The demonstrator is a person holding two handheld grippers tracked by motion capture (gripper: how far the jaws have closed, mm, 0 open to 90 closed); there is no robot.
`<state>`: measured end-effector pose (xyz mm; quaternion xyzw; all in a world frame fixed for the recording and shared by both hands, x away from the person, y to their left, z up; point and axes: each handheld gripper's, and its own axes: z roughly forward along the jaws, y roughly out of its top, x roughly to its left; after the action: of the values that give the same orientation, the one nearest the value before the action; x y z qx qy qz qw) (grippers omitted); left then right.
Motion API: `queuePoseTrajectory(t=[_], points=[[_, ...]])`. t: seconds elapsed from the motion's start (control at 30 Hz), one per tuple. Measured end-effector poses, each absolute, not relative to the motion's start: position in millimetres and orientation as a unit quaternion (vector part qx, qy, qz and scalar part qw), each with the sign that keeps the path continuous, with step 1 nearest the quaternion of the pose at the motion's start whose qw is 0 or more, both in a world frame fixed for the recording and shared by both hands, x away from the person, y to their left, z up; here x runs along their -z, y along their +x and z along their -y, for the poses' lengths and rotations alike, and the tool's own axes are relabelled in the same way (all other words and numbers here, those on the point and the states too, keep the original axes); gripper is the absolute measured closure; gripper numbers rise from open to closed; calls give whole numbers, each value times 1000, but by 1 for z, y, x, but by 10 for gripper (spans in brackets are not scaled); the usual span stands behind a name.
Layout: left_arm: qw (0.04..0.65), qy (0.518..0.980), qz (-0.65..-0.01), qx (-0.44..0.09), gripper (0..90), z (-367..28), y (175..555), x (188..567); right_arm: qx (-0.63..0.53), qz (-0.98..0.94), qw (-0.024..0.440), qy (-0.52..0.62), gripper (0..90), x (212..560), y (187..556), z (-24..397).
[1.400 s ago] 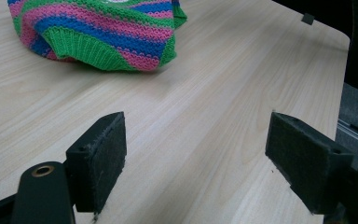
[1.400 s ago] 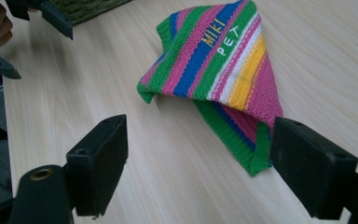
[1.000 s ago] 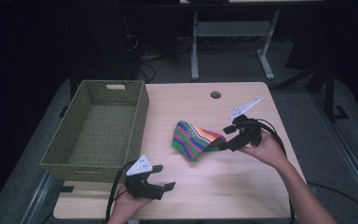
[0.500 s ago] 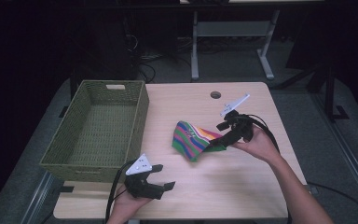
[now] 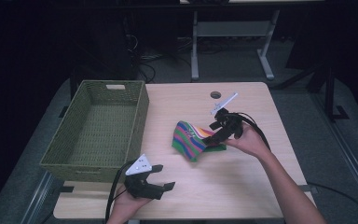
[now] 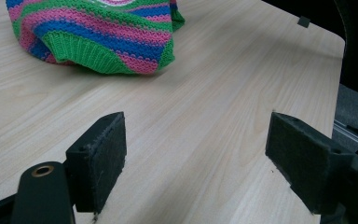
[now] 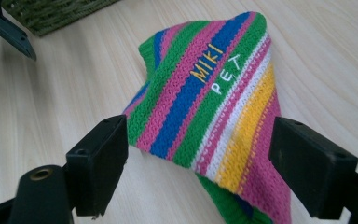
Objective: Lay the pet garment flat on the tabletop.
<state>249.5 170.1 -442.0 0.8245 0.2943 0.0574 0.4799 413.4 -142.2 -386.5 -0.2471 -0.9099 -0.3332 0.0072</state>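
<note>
A knitted cloth (image 5: 189, 140) striped in pink, green, blue, yellow and white lies crumpled on the middle of the wooden table (image 5: 242, 186). In the right gripper view the cloth (image 7: 205, 93) bears the words "MIKI PET". My right gripper (image 5: 213, 134) is at the cloth's right side. Its jaws stand open and wide apart, with a raised fold of the cloth between them but not pinched (image 7: 198, 163). My left gripper (image 5: 167, 176) rests open near the table's front edge with nothing between its jaws (image 6: 196, 158). The cloth (image 6: 98, 32) lies some way beyond it.
A green woven basket (image 5: 74, 161) with nothing in it stands on the table's left side, and its corner (image 7: 51, 11) lies behind the cloth. A small round grommet (image 5: 216, 94) sits near the table's far edge. Cables trail from both grippers.
My right gripper has moved left and slightly away from me, onto the cloth's right side. The cloth has bunched a little leftward. The left gripper has stayed put.
</note>
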Motion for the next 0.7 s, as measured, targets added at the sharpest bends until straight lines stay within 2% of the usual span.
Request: queuePoseTrajectory(t=[0.7], points=[[480,824,-295,-56,201,-167,248,442,294,921,17,-256,197,415,439,116]])
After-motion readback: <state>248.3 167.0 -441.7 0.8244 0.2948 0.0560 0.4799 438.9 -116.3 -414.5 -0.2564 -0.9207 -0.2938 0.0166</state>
